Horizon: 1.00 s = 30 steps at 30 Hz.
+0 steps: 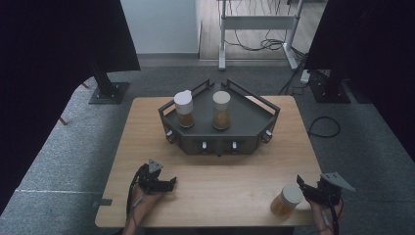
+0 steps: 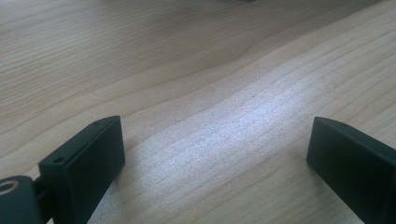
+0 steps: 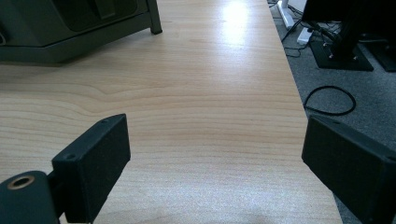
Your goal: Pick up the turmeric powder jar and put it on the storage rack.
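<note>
A person's two hand-held grippers rested at the near edge of a wooden desk point(image 1: 210, 191), with a dark grey corner rack point(image 1: 219, 128) standing at the far middle. Two spice jars stood upright on the rack's tray: one with a white flip-cap point(image 1: 185, 108) to the left, one with a flat pale lid point(image 1: 221, 109) just right of it, the two near each other but apart. A third spice jar point(image 1: 288, 200), pale-lidded and part-filled with orange-brown powder, stood on the desk at the near right corner, just beside the right gripper point(image 1: 304, 187).

The right gripper's fingers point(image 3: 95, 161) were spread wide with nothing between them; in the right gripper view they faced bare wood and the desk's right edge, the rack's foot at far left. The left gripper point(image 1: 169, 184) lay at the near left, well apart from every jar, its fingers point(image 2: 88, 161) likewise spread over bare wood.

The work appeared to be at its pick-up stage, the loose jar seemingly bound for the rack beside the other two. The next move would likely call for the right gripper to swing left toward the jar, bracket its body below the lid, and close squarely so that the jar stayed upright.
</note>
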### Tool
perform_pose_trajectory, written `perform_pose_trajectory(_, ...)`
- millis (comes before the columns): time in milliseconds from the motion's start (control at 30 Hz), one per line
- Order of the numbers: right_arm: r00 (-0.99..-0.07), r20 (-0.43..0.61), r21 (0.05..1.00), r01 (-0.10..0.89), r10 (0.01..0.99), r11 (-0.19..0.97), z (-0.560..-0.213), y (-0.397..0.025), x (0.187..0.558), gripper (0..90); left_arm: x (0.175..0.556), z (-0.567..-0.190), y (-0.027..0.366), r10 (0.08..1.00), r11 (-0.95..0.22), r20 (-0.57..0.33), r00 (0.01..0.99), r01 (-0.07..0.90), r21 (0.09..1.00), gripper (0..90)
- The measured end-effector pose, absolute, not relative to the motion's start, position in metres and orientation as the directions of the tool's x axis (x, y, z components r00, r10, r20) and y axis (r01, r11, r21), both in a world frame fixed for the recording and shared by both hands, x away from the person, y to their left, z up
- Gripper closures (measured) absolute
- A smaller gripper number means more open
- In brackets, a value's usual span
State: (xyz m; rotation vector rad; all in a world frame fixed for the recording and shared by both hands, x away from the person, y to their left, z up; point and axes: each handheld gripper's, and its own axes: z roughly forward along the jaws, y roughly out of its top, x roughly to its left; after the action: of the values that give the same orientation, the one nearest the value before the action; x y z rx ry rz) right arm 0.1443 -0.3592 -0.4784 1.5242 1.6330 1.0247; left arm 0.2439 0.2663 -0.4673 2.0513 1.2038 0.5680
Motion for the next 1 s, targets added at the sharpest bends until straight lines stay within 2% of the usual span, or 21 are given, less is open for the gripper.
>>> perform_pose_trajectory(1000, -0.091, 0.008, 0.925, 0.378, 0.996, 0.027, -0.446, -0.356, 0.121, 7.6, 0.244, -0.467, 0.266, 0.879, -0.339, 0.029, 0.476, 0.581, 0.740, 4.0)
